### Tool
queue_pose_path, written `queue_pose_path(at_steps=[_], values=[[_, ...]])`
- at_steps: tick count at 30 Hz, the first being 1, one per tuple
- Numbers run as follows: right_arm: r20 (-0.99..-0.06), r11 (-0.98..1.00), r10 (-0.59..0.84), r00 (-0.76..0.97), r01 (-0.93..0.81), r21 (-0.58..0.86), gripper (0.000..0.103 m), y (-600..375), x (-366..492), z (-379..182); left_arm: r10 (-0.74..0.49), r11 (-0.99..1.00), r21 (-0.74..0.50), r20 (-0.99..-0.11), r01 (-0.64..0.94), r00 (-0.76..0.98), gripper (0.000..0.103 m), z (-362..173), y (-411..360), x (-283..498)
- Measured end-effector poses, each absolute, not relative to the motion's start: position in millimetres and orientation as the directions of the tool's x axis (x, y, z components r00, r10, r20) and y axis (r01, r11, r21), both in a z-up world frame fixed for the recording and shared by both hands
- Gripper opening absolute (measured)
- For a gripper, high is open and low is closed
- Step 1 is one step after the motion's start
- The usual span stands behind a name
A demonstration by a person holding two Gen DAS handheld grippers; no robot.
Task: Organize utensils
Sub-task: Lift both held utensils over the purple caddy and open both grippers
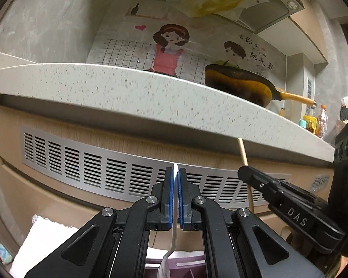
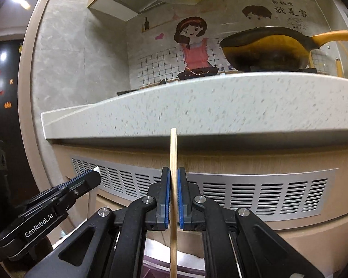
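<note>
Left claw (image 1: pixel 175 178): blue pads pressed together on a thin white utensil handle (image 1: pixel 175 169), which stands upright between them; its lower part runs down below the claw, and what kind of utensil it is cannot be told. The claw points almost level at the cabinet front, below the worktop (image 1: pixel 118 85) edge.

Right claw (image 2: pixel 173 178): pads pinching a wooden chopstick (image 2: pixel 173 153), held upright, its top end rising to the worktop edge. This claw also points near level, just beside the left claw.

Ahead of both: a slotted metal vent panel (image 1: pixel 99 169) set in the cabinet. On the worktop, a dark pan (image 1: pixel 239 81) with a yellow handle. Below the claws, a purple container (image 1: pixel 185 268), partly hidden.
</note>
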State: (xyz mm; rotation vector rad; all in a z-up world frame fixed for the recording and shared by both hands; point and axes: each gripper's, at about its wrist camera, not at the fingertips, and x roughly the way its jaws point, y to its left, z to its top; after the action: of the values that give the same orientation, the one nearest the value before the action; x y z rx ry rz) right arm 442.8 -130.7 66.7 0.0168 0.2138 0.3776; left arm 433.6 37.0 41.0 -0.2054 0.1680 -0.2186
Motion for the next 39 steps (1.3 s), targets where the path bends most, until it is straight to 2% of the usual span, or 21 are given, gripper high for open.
queue_pose_path(at_steps=[4,12,14,16,17,19,20,21,24,25,27,33,39], values=[[-0.23,0.933,0.357,0.905,-0.356,0.049,0.006,-131,448,50,-0.228,0.962,-0.189,-0.152,0.198,0.962,0.003,24,33,432],[-0.347,0.928,0.352,0.869,-0.371,0.011,0.006,-132,441,14,-0.242,0.962,-0.186,-0.244,0.2,0.939,0.007,-9,28,427],[-0.381,0.924,0.36,0.852,-0.381,0.022,0.007,-136,438,10,-0.253,0.96,-0.19,-0.277,0.206,0.927,0.012,-13,27,425],[-0.414,0.923,0.362,0.835,-0.382,0.038,0.009,-140,435,6,-0.252,0.959,-0.204,-0.293,0.197,0.922,0.025,-13,31,419],[-0.426,0.925,0.36,0.83,-0.378,0.043,0.012,-143,431,6,-0.25,0.957,-0.218,-0.301,0.189,0.92,0.028,-13,36,414],[-0.441,0.927,0.349,0.827,-0.372,0.036,0.021,-149,419,8,-0.235,0.958,-0.237,-0.326,0.162,0.916,0.047,-9,46,403],[-0.446,0.929,0.341,0.827,-0.368,0.028,0.026,-151,413,8,-0.222,0.961,-0.238,-0.352,0.143,0.909,0.053,-8,51,396],[-0.455,0.93,0.333,0.826,-0.366,0.017,0.029,-153,404,9,-0.207,0.965,-0.231,-0.377,0.125,0.903,0.064,-7,55,391],[-0.489,0.936,0.295,0.821,-0.35,-0.024,0.045,-155,380,9,-0.172,0.975,-0.208,-0.451,0.084,0.876,0.077,-11,63,371],[-0.498,0.937,0.286,0.819,-0.347,-0.032,0.047,-157,372,8,-0.16,0.977,-0.199,-0.471,0.072,0.867,0.083,-13,66,364],[-0.519,0.94,0.264,0.813,-0.337,-0.05,0.051,-159,353,6,-0.131,0.983,-0.177,-0.517,0.044,0.846,0.09,-20,71,345],[-0.585,0.943,0.216,0.781,-0.322,-0.081,0.06,-160,301,-14,-0.094,0.99,-0.137,-0.571,0.019,0.816,0.093,-40,78,287],[-0.644,0.942,0.19,0.741,-0.322,-0.092,0.081,-149,263,-44,-0.092,0.992,-0.124,-0.635,0.017,0.767,0.099,-58,75,247]])
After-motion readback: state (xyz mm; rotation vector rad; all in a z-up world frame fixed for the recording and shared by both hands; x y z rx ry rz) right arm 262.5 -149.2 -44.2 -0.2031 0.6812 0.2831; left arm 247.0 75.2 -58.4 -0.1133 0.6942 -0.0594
